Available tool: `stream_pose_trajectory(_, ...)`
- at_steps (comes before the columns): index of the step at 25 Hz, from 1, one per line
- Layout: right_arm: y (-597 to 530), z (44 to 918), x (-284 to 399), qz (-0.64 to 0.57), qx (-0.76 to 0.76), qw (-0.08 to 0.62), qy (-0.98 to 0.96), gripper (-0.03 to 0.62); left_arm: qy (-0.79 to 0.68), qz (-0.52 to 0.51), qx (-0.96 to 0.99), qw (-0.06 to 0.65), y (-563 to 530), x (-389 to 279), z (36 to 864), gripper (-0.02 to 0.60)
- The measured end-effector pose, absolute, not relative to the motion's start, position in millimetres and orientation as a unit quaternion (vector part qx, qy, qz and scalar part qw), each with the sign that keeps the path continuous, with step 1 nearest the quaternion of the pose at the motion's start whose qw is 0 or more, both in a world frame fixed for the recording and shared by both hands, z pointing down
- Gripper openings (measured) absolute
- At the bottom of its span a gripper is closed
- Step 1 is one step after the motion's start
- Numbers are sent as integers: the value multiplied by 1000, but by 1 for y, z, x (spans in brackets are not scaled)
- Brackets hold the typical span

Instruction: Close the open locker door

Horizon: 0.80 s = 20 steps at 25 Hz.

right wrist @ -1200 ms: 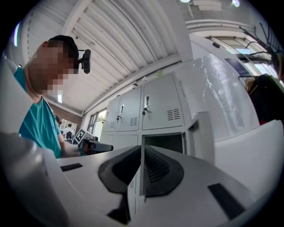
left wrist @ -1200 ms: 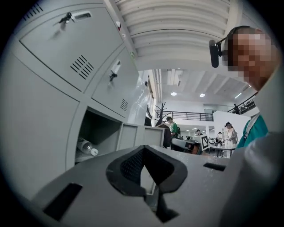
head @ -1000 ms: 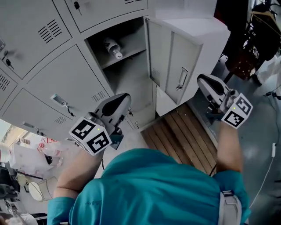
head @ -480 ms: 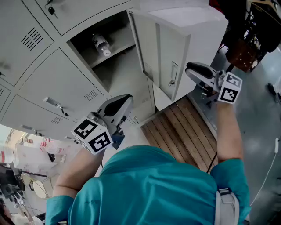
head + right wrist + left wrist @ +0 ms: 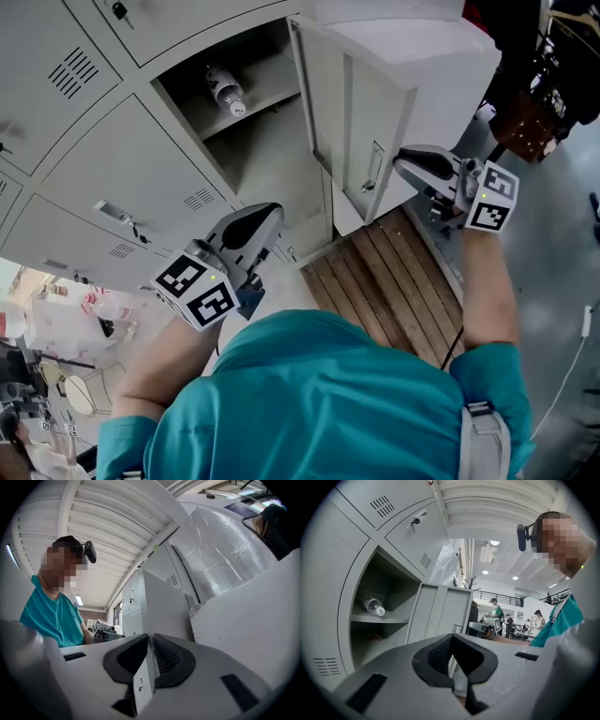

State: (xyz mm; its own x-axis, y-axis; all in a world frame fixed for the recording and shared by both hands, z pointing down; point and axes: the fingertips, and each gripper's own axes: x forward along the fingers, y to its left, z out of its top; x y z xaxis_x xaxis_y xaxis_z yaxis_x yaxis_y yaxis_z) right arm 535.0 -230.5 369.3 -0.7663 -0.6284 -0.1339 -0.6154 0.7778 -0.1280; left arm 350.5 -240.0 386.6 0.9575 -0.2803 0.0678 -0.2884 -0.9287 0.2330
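Observation:
The grey locker door (image 5: 361, 122) stands swung out from its open compartment (image 5: 253, 141), handle (image 5: 375, 167) facing me. A plastic bottle (image 5: 225, 89) lies on the shelf inside. My right gripper (image 5: 405, 161) is at the door's free edge, beside the handle. In the right gripper view the door's thin edge (image 5: 161, 606) runs between the jaws of the right gripper (image 5: 149, 641), which are closing on it. My left gripper (image 5: 267, 220) hangs shut and empty lower down, in front of the closed lockers. From the left gripper (image 5: 451, 641) I see the door (image 5: 440, 613) and the bottle (image 5: 373, 605).
Closed locker doors (image 5: 122, 150) fill the wall left of the open one. A wooden slat platform (image 5: 394, 281) lies on the floor below the door. A white plastic-wrapped bulk (image 5: 229, 541) stands behind the door. People (image 5: 494, 613) stand far back in the hall.
My right gripper has moved left from beside the door onto its free edge by the handle. The left gripper has stayed where it was.

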Motion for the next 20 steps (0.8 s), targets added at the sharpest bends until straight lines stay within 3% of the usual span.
stream_pose_trajectory(20,-249,369,408,24,-392,38,919,41,-188,-9,974,125,-273,250,385,3)
